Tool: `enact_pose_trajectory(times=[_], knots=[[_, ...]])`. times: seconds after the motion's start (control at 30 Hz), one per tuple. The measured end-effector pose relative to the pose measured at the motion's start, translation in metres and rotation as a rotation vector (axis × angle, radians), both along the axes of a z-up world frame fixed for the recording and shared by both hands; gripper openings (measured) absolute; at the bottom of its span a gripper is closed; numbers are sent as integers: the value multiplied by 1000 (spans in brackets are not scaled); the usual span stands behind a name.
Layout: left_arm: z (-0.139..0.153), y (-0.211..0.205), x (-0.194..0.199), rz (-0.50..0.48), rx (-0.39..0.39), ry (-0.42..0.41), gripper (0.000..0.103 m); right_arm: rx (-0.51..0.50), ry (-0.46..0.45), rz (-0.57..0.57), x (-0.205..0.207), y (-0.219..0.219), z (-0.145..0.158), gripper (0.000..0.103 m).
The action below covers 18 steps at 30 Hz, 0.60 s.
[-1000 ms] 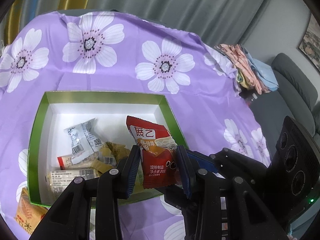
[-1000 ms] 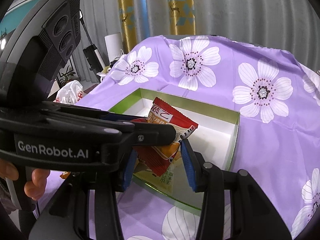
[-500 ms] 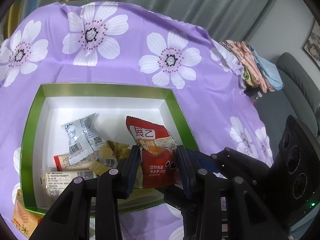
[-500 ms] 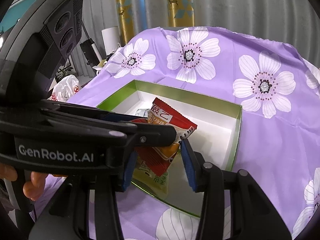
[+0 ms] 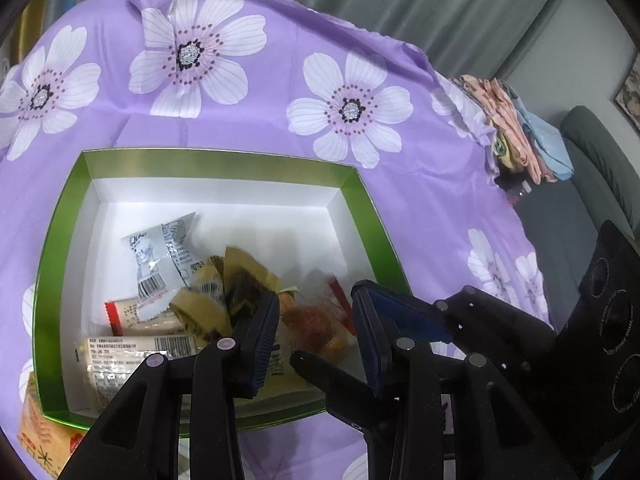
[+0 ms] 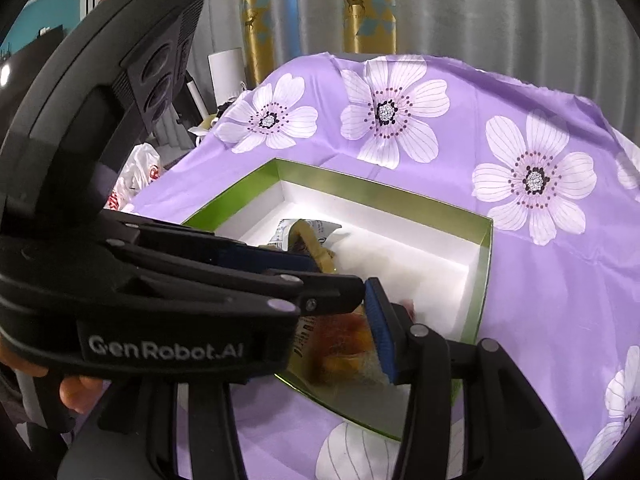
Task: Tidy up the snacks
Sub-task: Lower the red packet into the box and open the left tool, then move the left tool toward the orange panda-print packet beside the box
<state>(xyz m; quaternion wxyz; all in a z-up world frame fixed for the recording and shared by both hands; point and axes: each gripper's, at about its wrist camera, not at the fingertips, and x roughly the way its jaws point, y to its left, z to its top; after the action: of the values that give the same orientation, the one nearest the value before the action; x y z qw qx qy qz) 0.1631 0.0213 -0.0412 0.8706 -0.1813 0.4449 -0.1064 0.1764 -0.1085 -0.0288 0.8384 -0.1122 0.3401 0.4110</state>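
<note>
red snack bag [image 5: 320, 326] dropped, blurred between right gripper [image 6: 336, 320] jaws, just opening

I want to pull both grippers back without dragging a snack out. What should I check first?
1. Red packet inside the green box: ok, blurred, low within the walls.
2. Right gripper free of the packet: cannot tell; the blur suggests it is loose.
3. Left gripper free of the packet: cannot tell; it shows between the fingers.
4. Grippers apart from each other: not ok, they cross closely.
5. Every snack boxed: not ok, an orange packet lies outside the near corner.
</note>
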Motion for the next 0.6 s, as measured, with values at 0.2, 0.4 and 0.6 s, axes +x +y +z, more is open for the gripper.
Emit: enact_pose_trajectory(times=[0.2, 0.4, 0.6], knots=[[2, -1, -1, 10, 33, -5, 38, 10, 9, 0, 1, -1, 0, 48], [7, 0, -5, 48, 100, -11, 69, 25, 6, -11, -4, -6, 5, 60], [20, 5, -20, 93, 132, -50, 84, 59, 7, -50, -15, -24, 12, 76]])
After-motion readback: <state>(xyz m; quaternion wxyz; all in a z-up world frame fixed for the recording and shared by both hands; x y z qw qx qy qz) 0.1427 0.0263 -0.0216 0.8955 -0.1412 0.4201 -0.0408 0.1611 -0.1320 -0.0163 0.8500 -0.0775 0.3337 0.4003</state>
